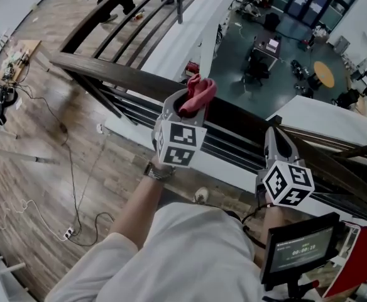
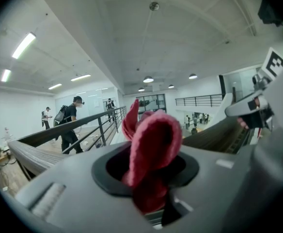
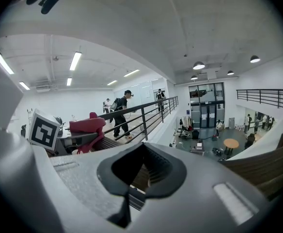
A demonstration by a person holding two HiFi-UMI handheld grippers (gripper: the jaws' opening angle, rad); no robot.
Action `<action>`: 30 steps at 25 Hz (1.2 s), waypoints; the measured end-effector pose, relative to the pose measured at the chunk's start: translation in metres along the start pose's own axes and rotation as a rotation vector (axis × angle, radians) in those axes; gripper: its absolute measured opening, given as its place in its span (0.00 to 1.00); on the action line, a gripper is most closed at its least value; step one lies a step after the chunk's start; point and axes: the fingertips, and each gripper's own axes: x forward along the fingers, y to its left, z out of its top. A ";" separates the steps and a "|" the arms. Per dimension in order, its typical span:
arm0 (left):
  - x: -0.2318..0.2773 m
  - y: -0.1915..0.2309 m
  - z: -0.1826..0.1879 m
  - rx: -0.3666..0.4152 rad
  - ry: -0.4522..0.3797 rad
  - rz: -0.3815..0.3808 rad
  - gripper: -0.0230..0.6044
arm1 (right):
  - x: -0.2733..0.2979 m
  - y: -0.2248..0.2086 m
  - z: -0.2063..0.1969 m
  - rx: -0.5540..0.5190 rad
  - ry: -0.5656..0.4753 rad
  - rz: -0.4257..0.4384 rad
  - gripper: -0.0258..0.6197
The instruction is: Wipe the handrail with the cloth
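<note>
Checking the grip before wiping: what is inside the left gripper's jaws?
A bunched red cloth, clamped in the left gripper and sticking out past its jaw tips. The part pinched deeper is covered by the cloth's own folds.

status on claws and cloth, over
Left claw shut on red cloth. Right claw shut, empty. Cloth over handrail, contact unclear. Nothing seen lying on rail.

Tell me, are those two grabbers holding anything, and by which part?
The left gripper has its jaws shut on a red cloth, pinched at its bunched lower end. The right gripper holds nothing; its jaws are together.
</note>
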 end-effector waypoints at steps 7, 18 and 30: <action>0.009 -0.042 -0.001 -0.015 0.011 -0.064 0.27 | -0.008 -0.003 -0.001 -0.012 -0.024 0.005 0.04; 0.017 -0.108 0.007 0.033 0.059 -0.201 0.27 | -0.023 -0.007 -0.010 -0.017 -0.019 -0.008 0.04; 0.022 -0.150 0.015 0.167 0.059 -0.234 0.28 | -0.036 -0.007 -0.003 -0.027 -0.008 -0.005 0.04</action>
